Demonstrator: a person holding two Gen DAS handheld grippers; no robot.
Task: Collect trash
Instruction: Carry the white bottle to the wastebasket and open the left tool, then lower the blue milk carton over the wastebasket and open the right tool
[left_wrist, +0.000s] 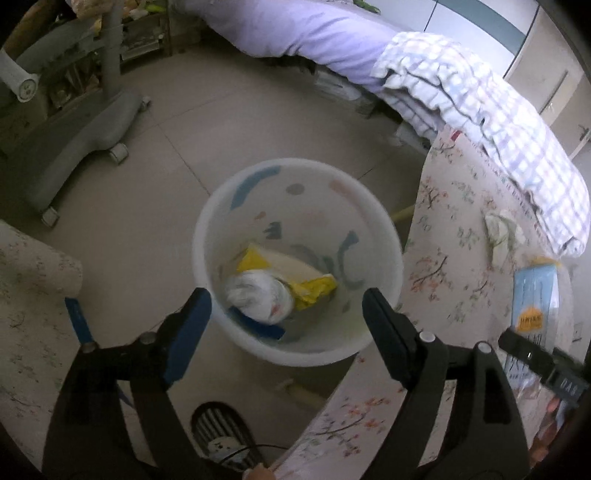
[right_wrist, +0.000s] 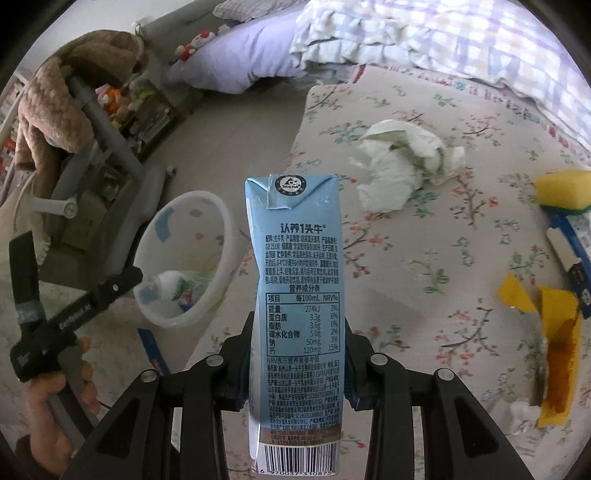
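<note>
Pale blue carton stock, printed with a nutrition panel: the milk carton stands clamped in the right hand-held gripper, pads pressing its two narrow sides low on the body, barcode end toward the camera and the folded, sealed top pointing away. Its long axis runs straight along the fingers, so it reads upright in the right wrist view. It hangs over the flowered bed, near the bed's edge. The white bin sits on the floor just beside that edge, to the left of the carton and lower; its mouth faces up and slightly toward this side. The left hand-held gripper is the nearer of the two to the bin, poised directly above the mouth with jaws spread wide and nothing between them. Inside lie a crumpled white wad and a yellow wrapper (already collected, by the look of it). My judgement: the coming move is a leftward carry of the carton off the bed and over the rim, top end leading, then a release. Trash not yet gathered on the bed: a crumpled tissue, a yellow sponge, a torn yellow packet, all to the right of the carton.
</note>
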